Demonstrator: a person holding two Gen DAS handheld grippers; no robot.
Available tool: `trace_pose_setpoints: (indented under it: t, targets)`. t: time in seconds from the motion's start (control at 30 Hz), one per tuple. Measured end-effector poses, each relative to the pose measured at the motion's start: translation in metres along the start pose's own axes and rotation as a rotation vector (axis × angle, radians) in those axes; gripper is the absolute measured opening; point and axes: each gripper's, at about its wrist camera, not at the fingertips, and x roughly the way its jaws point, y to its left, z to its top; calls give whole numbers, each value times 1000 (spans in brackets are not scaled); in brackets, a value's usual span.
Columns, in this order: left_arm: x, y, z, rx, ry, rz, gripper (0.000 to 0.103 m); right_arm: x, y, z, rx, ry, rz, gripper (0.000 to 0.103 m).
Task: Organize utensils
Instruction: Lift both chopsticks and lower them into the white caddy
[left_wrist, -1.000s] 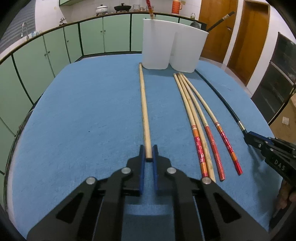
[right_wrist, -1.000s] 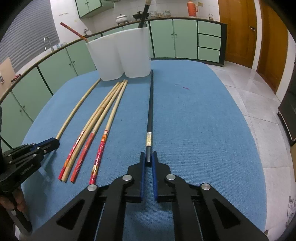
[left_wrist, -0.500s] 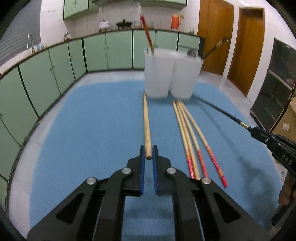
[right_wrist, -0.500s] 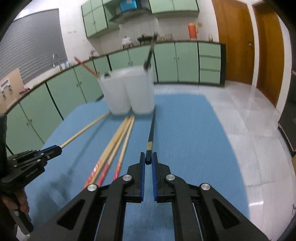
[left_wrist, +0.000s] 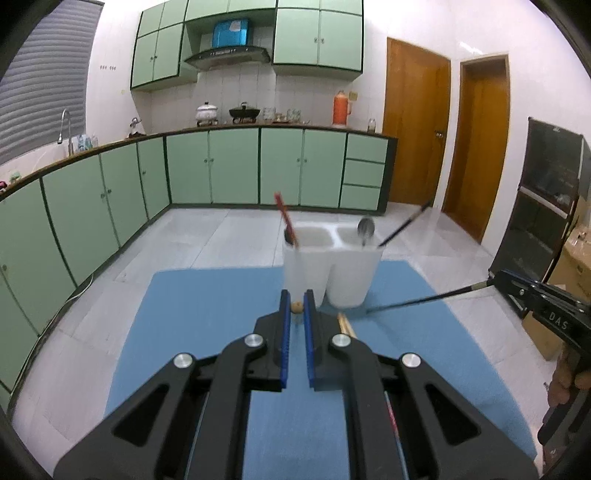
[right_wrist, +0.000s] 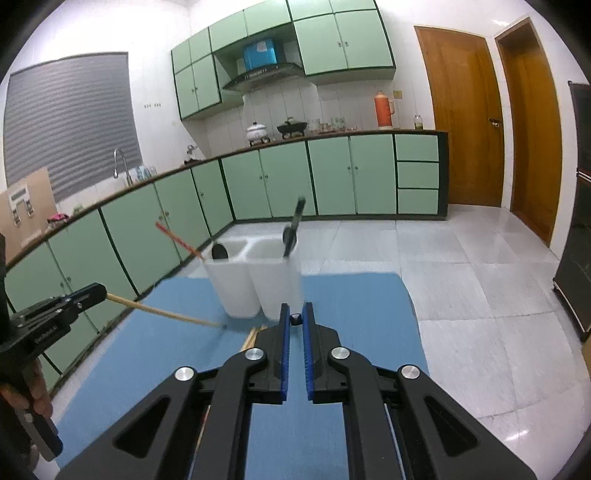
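Observation:
My left gripper (left_wrist: 296, 308) is shut on the end of a plain wooden chopstick (left_wrist: 296, 307), lifted with its far tip low near the holder; the stick shows full length in the right wrist view (right_wrist: 166, 314). My right gripper (right_wrist: 295, 319) is shut on the end of a black chopstick (right_wrist: 295, 319), also lifted, seen full length in the left wrist view (left_wrist: 421, 298). The white two-compartment holder (left_wrist: 328, 273) stands at the blue mat's far edge. It holds a red chopstick (left_wrist: 285, 218), a spoon (left_wrist: 365, 229) and a black chopstick (left_wrist: 404, 223).
The blue mat (left_wrist: 207, 314) covers the table. Several red-tipped chopsticks lie on it, mostly hidden under the grippers; their ends show (left_wrist: 343, 321). Green kitchen cabinets (left_wrist: 221, 170) and a tiled floor (right_wrist: 461, 277) lie beyond.
Both grippers have tilted up and raised their chopsticks' held ends off the mat. The views now look level across the kitchen instead of down at the mat.

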Motion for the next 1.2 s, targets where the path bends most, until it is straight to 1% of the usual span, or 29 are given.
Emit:
trace_pose_setpoints:
  t: [0.1, 0.3, 0.47, 0.67, 0.83, 0.9, 1.07, 1.2]
  targets:
    - [3, -3, 16, -13, -33, -15, 6, -3, 0, 17, 0, -25, 14, 6]
    - [-3, -8, 36, -13, -88, -45, 6, 0, 1, 49, -12, -44, 60, 6]
    - [-14, -14, 55, -15, -136, -70, 6, -9, 7, 71, -42, -74, 99, 6]
    - [-24, -21, 87, -1, -221, -84, 6, -20, 18, 104, -65, -121, 156, 6]
    - [-26, -30, 119, 18, -299, -84, 6, -26, 30, 145, -97, -186, 191, 6]
    - [-24, -35, 131, 29, -317, -82, 6, -23, 36, 162, -107, -209, 197, 6]
    - [-1, -39, 153, 45, -336, -68, 6, -4, 45, 200, -114, -248, 194, 6]
    - [30, -42, 162, 65, -312, -56, 6, 24, 47, 212, -120, -243, 173, 6]
